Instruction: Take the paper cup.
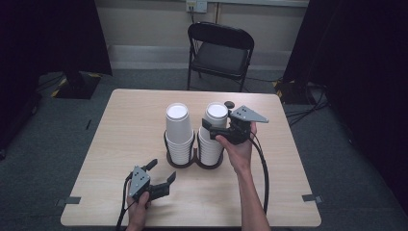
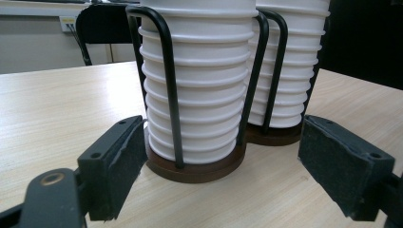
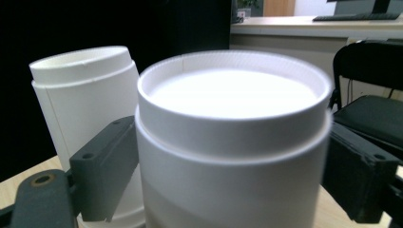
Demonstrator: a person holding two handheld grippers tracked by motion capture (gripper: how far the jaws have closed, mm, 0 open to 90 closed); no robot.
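Near the middle of the table (image 1: 120, 125), the right stack of cups (image 1: 214, 132) stands upside down in its black wire holder (image 1: 195, 159), and the right gripper (image 1: 226, 129) has its jaws set around the topmost cup, though I cannot tell whether they press it. That cup looks not yet lifted off. The left gripper (image 1: 161, 173) rests open toward the table's near edge, facing the left stack (image 1: 179, 130).

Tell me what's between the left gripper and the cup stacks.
Bare tabletop: in the high view the left gripper sits short of the left stack, and the left gripper view shows plain wood before the holder.
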